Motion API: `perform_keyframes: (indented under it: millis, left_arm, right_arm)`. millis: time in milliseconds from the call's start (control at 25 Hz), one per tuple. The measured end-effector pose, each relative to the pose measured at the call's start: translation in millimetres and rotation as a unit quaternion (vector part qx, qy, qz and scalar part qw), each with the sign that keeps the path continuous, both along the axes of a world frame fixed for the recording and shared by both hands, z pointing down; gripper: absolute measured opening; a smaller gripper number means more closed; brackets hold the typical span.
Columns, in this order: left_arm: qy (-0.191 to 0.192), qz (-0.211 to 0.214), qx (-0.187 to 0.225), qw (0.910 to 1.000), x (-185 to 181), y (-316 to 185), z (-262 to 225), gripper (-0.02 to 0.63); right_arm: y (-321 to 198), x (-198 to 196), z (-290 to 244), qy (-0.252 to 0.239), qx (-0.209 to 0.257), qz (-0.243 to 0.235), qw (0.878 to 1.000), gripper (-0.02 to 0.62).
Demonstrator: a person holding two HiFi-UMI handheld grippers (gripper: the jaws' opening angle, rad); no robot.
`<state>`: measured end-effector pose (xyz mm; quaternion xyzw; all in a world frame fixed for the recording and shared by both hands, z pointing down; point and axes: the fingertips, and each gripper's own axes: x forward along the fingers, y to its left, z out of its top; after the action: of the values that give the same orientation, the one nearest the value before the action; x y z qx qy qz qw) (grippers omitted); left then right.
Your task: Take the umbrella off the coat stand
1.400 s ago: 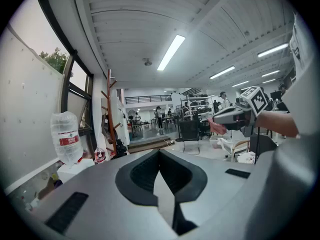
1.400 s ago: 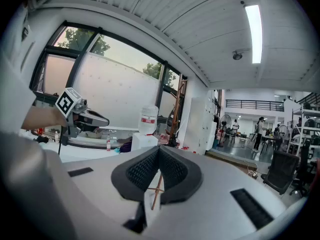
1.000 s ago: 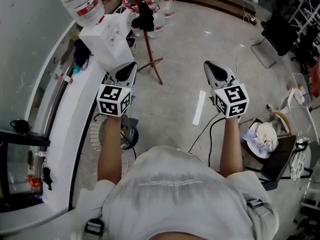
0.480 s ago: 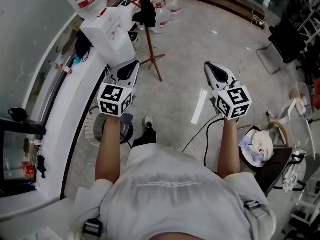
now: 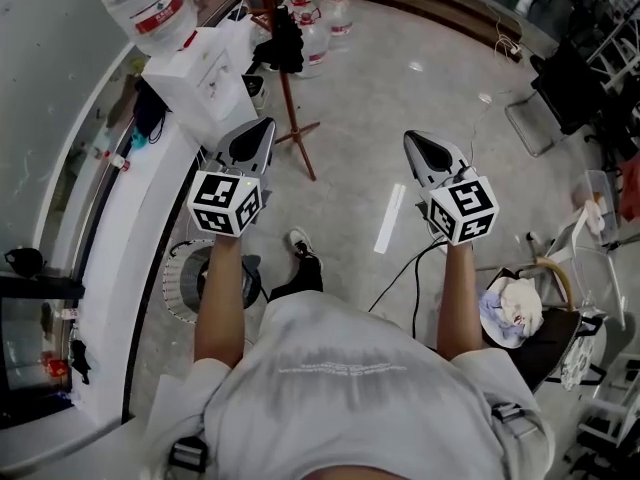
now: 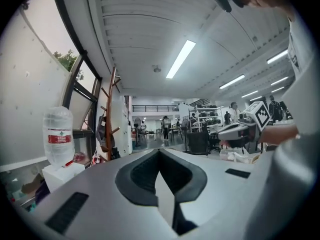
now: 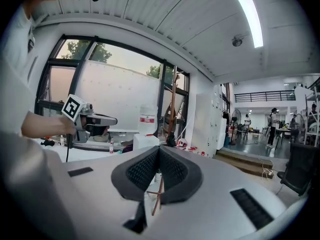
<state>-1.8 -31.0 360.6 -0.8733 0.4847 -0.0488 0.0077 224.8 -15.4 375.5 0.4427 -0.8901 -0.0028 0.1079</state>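
1. Since a sec ago, a shoe (image 5: 300, 245) has come into view below and between the two tools. The floor strip (image 5: 386, 218) and the round fan (image 5: 185, 273) have slid back toward the body. I read that as a step fwd toward the coat stand (image 5: 287, 93). Both tools rode along, with no change at the jaws.
2. Left gripper (image 5: 258, 128): jaws pressed together, nothing between them. Right gripper (image 5: 412, 140): same, closed and empty.
3. The stand is ahead of the left gripper, a bit to its right, and well apart from it. For the right gripper it's ahead and off to the left.
4. The dark bundle on the pole is prob. the umbrella (image 5: 286, 46). It's hanging there untouched, well beyond both tips.
5. Meaning for the task: I'd call this the approach phase, nothing grabbed yet. The jaws need to open before either tool can take the umbrella.
6. Containers:
   - A big water jug (image 5: 150, 8) sits on a white dispenser (image 5: 200, 83), ahead-left of the left gripper. I can't tell the fill lvl.
   - More floor jugs (image 5: 312, 40) stand just past the stand's base. I can't tell the contents.
   - Off to the right gripper's right and behind it, a white cloth (image 5: 515, 303) lies on a dark seat.
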Motion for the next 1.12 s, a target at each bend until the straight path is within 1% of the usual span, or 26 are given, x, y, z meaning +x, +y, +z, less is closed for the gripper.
perform_keyframes:
  millis: [120,200,360,440,520,720,960,1000,1040,1120]
  left_arm:
    - [0.013,0.006,-0.001,0.9999,-7.9,-45.2,-0.1,0.014]
    - [0.011,0.007,0.000,0.9999,-17.4,-75.7,-0.2,0.014]
    - [-0.010,0.007,0.006,0.9999,-37.5,-130.3,-4.6,0.014]
    - [-0.024,0.005,0.008,0.9997,-48.3,-153.4,-3.3,0.014]
    - [-0.030,0.001,0.005,0.9995,-61.9,-173.4,1.9,0.014]
    - [-0.033,-0.012,-0.017,0.9992,-99.2,-211.7,18.6,0.015]
    - [-0.035,-0.029,-0.073,0.9963,-135.6,-233.0,54.1,0.015]
    - [-0.034,-0.034,-0.080,0.9956,-140.9,-235.0,59.6,0.016]
    - [-0.032,-0.037,-0.086,0.9951,-145.6,-237.2,64.5,0.015]
    - [-0.024,-0.040,-0.094,0.9944,-152.2,-243.2,72.6,0.015]
  right_arm:
    - [-42.3,-6.3,-4.3,0.007,0.002,0.007,1.000,0.025]
    - [-74.0,-14.2,-11.3,0.003,0.006,0.014,1.000,0.025]
    - [-137.2,-33.3,-29.4,-0.014,0.012,0.022,1.000,0.025]
    - [-168.0,-45.3,-34.5,-0.022,0.009,0.022,0.999,0.025]
    - [-195.9,-61.5,-34.2,-0.018,0.003,0.018,1.000,0.025]
    - [-252.5,-101.5,-24.9,0.000,-0.009,0.007,1.000,0.025]
    - [-300.8,-141.4,6.9,0.023,-0.036,-0.011,0.999,0.029]
    - [-308.2,-146.8,13.4,0.028,-0.041,-0.015,0.999,0.042]
    - [-315.8,-152.1,20.4,0.032,-0.047,-0.019,0.998,0.099]
    - [-331.4,-162.0,35.4,0.038,-0.063,-0.030,0.997,0.168]
